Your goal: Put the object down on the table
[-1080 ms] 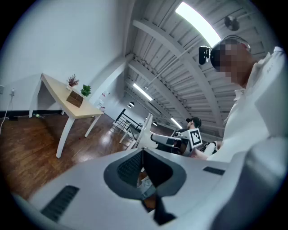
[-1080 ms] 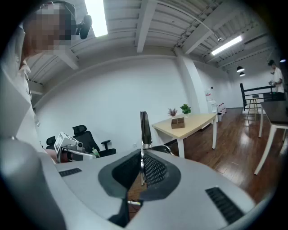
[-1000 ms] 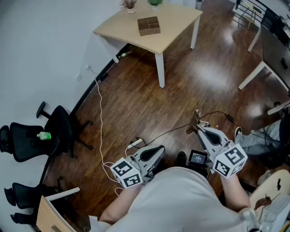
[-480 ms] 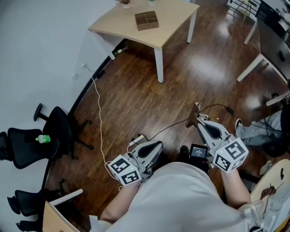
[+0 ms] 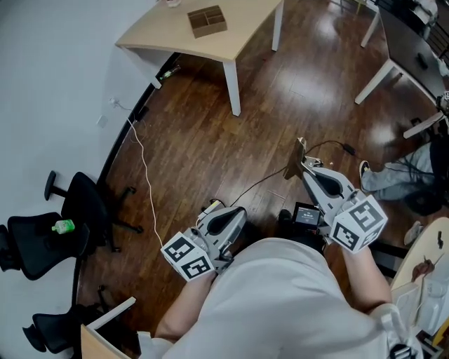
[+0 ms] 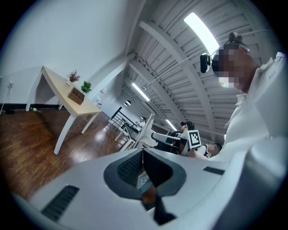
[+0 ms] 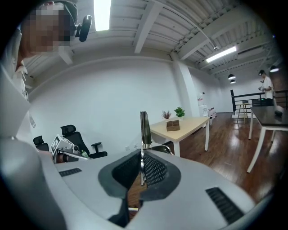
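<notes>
Shift since earlier: table and box had slid up and to the left in the head view, and the plants had passed off its top edge; both grippers had kept their place in front of the person's body.
Right gripper (image 5: 304, 168): jaws closed on one thin flat object (image 7: 144, 128), held upright and edge-on, with its upper part standing above the jaw tips.
Left gripper (image 5: 236, 214): jaws pressed together, nothing between them.
Object's place: in the right gripper, above the wood floor (image 5: 210, 140), well apart from the table.
Table (image 5: 235, 42): one, light wood with white legs; one brown compartment box (image 5: 207, 20) on it; beside the box, one reddish plant (image 7: 167, 115) and one green plant (image 7: 179, 111).
In the way: floor crossed by one white cable (image 5: 144, 186) and one black cable (image 5: 263, 188).
Surroundings: black office chairs (image 5: 77, 210) along the left wall, a small green item (image 5: 63, 226) on one; a second desk (image 5: 393, 63) at the upper right; a seated person's legs (image 5: 389, 179) at the right.
Markings: black-and-white square markers on the left cube (image 5: 187, 257) and the right cube (image 5: 358, 224); print on the small screen unit (image 5: 307, 214) was too small to read.
</notes>
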A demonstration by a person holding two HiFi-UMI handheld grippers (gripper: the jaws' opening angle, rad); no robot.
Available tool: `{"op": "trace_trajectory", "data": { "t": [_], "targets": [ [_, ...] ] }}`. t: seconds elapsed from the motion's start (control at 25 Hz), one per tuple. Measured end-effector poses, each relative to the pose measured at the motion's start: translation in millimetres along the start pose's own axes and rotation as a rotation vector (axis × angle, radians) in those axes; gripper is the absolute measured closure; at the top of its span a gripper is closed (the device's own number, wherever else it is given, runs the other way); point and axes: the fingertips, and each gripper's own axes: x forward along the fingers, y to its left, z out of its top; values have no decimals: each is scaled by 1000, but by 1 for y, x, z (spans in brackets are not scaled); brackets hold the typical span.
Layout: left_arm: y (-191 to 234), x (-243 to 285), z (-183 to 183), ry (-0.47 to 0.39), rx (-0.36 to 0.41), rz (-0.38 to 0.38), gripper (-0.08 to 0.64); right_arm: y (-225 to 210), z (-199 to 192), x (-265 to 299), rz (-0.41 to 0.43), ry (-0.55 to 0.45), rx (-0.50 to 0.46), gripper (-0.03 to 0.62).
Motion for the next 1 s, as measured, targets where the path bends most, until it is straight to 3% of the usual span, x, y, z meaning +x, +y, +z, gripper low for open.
{"op": "trace_trajectory", "data": {
  "t": [0.56, 1.0],
  "targets": [
    [9, -8, 3, -1, -12, -1, 558, -3, 7, 13, -13, 7, -9, 585],
    [43, 7, 28, -24, 31, 113, 558, -33, 24, 69, 83, -8, -9, 585]
  ]
}}
